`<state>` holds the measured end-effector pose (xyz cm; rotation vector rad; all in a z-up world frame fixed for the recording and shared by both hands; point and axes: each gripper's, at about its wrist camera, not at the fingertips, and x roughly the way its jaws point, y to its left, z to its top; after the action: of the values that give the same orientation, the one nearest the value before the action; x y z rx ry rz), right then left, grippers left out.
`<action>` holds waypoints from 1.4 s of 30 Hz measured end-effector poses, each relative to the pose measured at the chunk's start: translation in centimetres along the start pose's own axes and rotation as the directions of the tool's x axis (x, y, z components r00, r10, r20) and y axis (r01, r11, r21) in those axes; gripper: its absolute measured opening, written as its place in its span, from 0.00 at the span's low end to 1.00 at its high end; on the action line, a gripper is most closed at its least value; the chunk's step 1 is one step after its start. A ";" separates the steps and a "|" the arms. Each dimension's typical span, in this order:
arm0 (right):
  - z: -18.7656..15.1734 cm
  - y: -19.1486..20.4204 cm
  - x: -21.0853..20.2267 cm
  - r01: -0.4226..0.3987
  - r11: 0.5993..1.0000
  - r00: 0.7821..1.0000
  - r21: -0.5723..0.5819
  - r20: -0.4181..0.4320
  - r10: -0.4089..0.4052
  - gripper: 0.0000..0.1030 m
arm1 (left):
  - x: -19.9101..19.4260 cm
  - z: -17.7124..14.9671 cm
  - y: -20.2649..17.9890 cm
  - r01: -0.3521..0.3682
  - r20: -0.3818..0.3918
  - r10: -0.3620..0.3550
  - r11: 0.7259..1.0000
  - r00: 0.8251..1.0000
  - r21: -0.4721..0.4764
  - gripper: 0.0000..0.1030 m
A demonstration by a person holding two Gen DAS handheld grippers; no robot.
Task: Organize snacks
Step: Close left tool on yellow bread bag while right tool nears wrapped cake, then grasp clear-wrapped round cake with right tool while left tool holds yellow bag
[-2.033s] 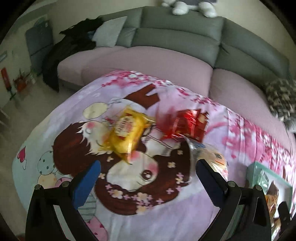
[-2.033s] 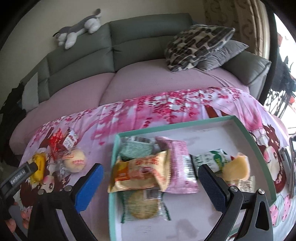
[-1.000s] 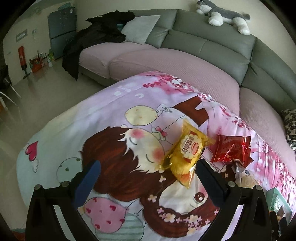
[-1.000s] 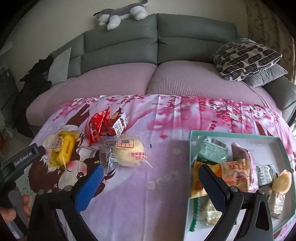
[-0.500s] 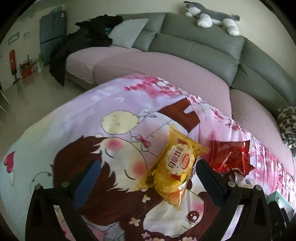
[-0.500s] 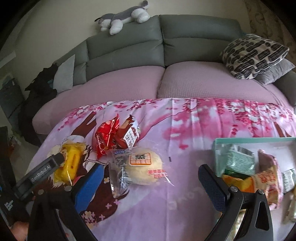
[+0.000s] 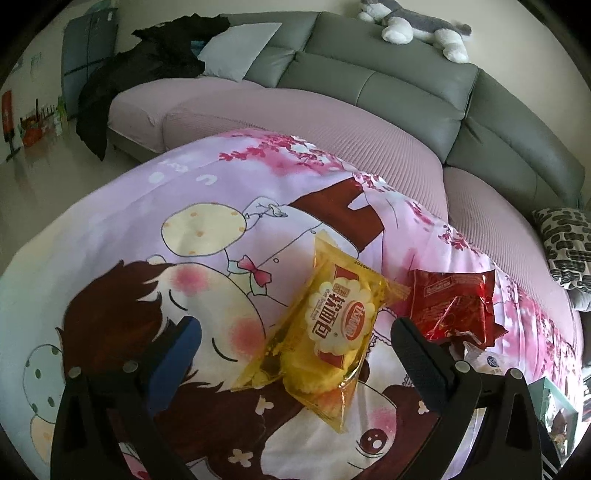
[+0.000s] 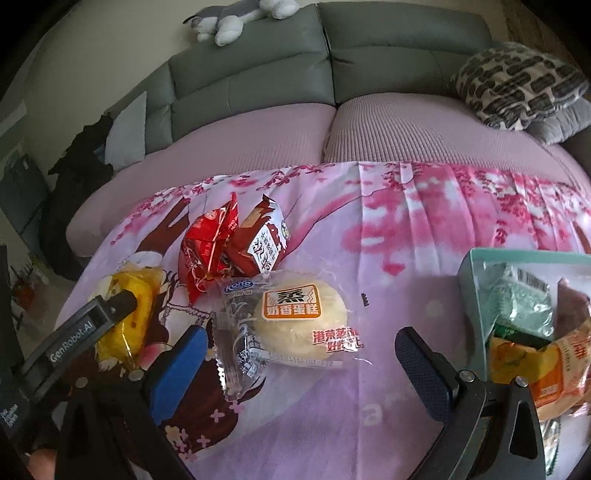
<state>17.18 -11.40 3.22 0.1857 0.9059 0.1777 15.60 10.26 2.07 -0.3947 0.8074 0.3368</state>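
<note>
A yellow bread packet (image 7: 328,328) lies on the pink cartoon cloth (image 7: 184,206), between the open fingers of my left gripper (image 7: 295,354). A red snack packet (image 7: 454,306) lies to its right. In the right wrist view a clear-wrapped steamed cake (image 8: 295,321) lies between the open fingers of my right gripper (image 8: 299,365). Red packets (image 8: 229,247) lie behind it, and the yellow packet (image 8: 129,317) is at left, under the left gripper's finger (image 8: 85,325). A teal tray (image 8: 476,280) with several snacks is at right.
A grey sofa with pink seat covers (image 7: 295,118) curves behind the table. A patterned cushion (image 8: 517,85), a plush toy (image 8: 236,18) and dark clothes (image 7: 140,66) lie on it. The cloth's edge drops to the floor at left (image 7: 44,162).
My left gripper has moved closer over the yellow packet, which now lies between its fingers. My right gripper has moved left and down from the tray to the steamed cake.
</note>
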 end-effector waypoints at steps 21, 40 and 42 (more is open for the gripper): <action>-0.3 -0.5 -0.1 -0.080 0.996 0.997 0.046 -0.009 0.081 0.40 | 0.5 -0.5 -0.7 0.054 -0.050 -0.053 0.998 0.997 0.022 0.43; -0.5 0.0 -0.8 -0.070 0.998 0.996 -0.004 -0.054 0.069 0.40 | -1.2 -0.8 -0.5 0.026 -0.138 -0.021 0.999 0.990 0.033 0.42; -0.3 -0.1 -1.3 -0.066 0.998 0.997 -0.010 -0.042 0.066 0.41 | -1.4 -0.9 -0.7 0.032 -0.136 -0.027 0.999 0.990 0.034 0.42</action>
<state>16.17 -11.73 4.01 0.2018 0.9400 0.2489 14.42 9.07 2.76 -0.3987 0.9385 0.2692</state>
